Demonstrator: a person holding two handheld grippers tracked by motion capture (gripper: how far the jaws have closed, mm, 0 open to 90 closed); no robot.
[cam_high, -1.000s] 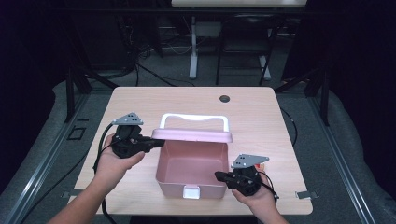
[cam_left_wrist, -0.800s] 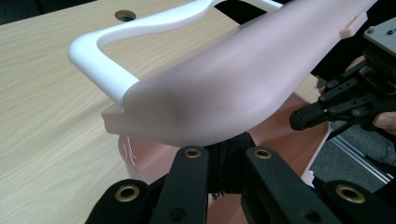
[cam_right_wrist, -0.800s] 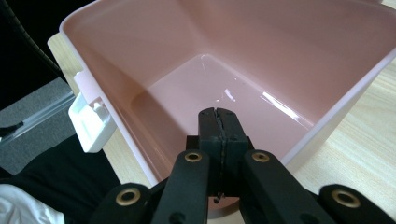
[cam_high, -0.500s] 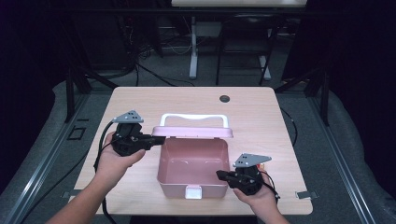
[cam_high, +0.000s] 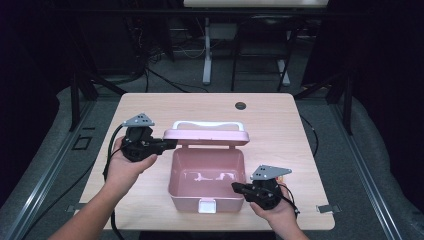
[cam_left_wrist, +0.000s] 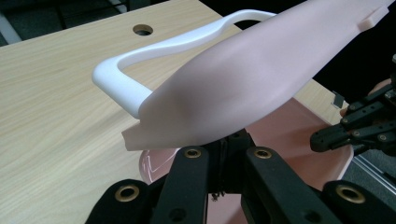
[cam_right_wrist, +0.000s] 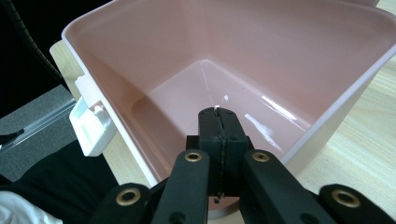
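Note:
A pink plastic box (cam_high: 173, 176) stands open on the wooden table, and I see nothing inside it (cam_right_wrist: 327, 123). Its lid (cam_high: 207, 135) is swung up at the back and carries a white handle (cam_high: 207, 124). My left gripper (cam_high: 171, 144) is shut, its tips under the lid's left end. In the left gripper view the lid (cam_left_wrist: 243, 84) and handle (cam_left_wrist: 140, 70) lie over the closed jaws (cam_left_wrist: 229, 142). My right gripper (cam_high: 236, 188) is shut, its tips (cam_right_wrist: 218, 114) over the box's right wall near the front. A white latch (cam_high: 206, 206) hangs on the front wall.
The box sits near the table's front edge (cam_high: 150, 226). A dark cable hole (cam_high: 240, 105) lies at the back of the table. Bare wood (cam_high: 280, 130) spreads around the box. The other gripper (cam_left_wrist: 359, 130) shows past the lid in the left gripper view.
The lid has swung a little further up and back, and my left gripper has risen slightly with it. My right gripper has stayed at the box's right wall.

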